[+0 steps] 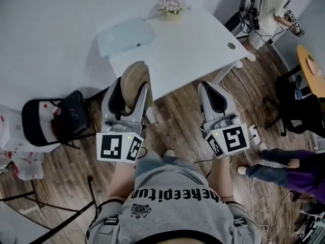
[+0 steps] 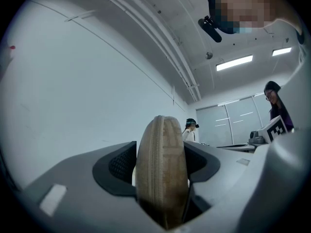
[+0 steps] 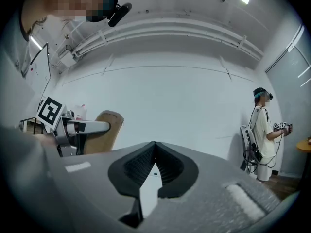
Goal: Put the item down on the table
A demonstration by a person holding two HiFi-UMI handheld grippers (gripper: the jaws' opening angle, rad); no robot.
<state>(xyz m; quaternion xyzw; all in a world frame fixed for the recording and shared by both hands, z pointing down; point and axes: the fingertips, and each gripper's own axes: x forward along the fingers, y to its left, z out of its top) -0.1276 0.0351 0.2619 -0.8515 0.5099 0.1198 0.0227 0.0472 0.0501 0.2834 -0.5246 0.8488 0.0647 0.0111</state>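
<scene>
1. Wood-plank floor (image 1: 177,116) runs beneath a white tabletop (image 1: 193,39) in the upper centre of the head view. On the tabletop are a small pot of flowers (image 1: 172,8) at the far edge and a pale flat pad (image 1: 126,37) to its left.
2. At centre left, the left hand-held gripper (image 1: 133,86) is clenched on a tan, round zippered case (image 1: 136,80). The case is held on edge between the jaws, off the tabletop, and its top overlaps the tabletop's near edge in the picture.
3. Seen from the left gripper view, the case (image 2: 162,174) fills the lower centre, its zipper seam facing the camera and both pads pressed against its sides.
4. At centre right, the right hand-held gripper (image 1: 209,88) is closed with nothing in it. In the right gripper view its jaw tips meet.
5. A black chair (image 1: 56,121) stands at the left edge.
6. One person (image 1: 274,6) stands in the upper right corner, and another (image 1: 289,169) sits at lower right.
</scene>
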